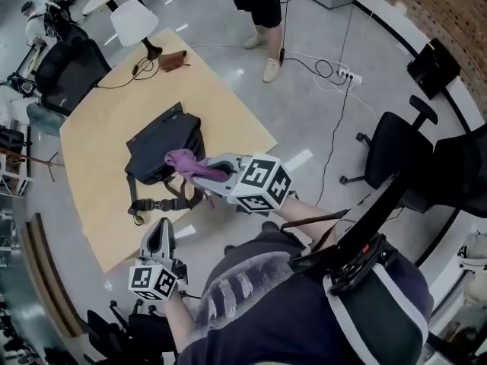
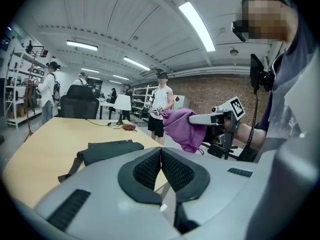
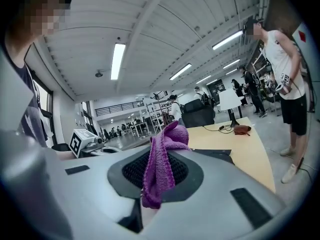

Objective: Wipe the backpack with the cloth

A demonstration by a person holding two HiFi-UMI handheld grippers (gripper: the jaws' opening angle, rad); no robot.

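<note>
Left claw hangs clenched, empty, at six o'clock; right claw pinches cloth at four o'clock of the backpack on the bench; best press it flat, sweeping toward eleven

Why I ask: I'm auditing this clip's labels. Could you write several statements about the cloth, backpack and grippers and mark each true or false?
1. The black fabric backpack lies on the light wooden table. True.
2. The right gripper has its tongs shut on the purple knitted cloth. True.
3. The left gripper grips the backpack's strap. False: its tongs are shut on nothing, near the table's edge.
4. The small brown pouch sits on top of the backpack. False: it lies at the table's far end, apart from the backpack.
</note>
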